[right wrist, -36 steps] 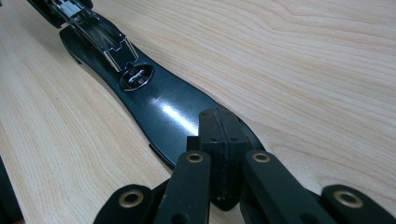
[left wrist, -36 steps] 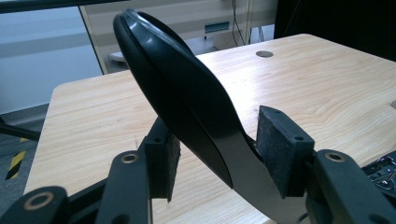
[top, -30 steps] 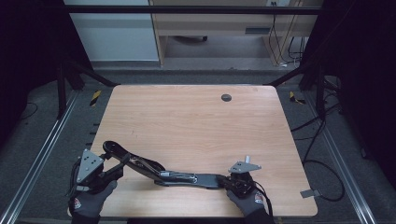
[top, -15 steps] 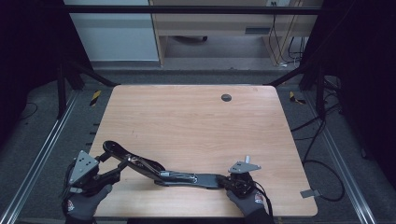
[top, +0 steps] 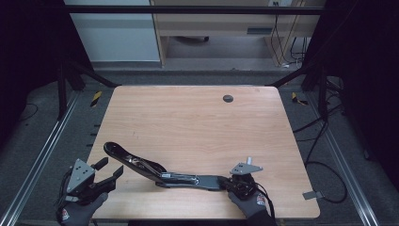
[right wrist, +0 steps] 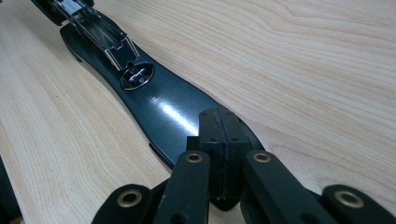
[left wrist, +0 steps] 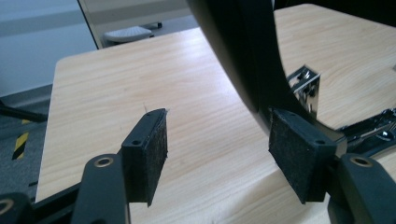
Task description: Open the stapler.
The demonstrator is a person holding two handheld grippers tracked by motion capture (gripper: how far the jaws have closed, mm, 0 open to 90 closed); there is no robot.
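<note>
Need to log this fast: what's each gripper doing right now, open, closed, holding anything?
Left gripper: open, its jaws have just been opening, nothing gripped; the stapler's raised arm sits beside one finger.
Right gripper: shut, pressing down on the stapler's base.

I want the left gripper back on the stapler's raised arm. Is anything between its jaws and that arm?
Nothing visible is. The left gripper stands open just beside the raised arm of the opened black stapler, with bare table in between. In the left gripper view the arm rises just beyond one pad.
</note>
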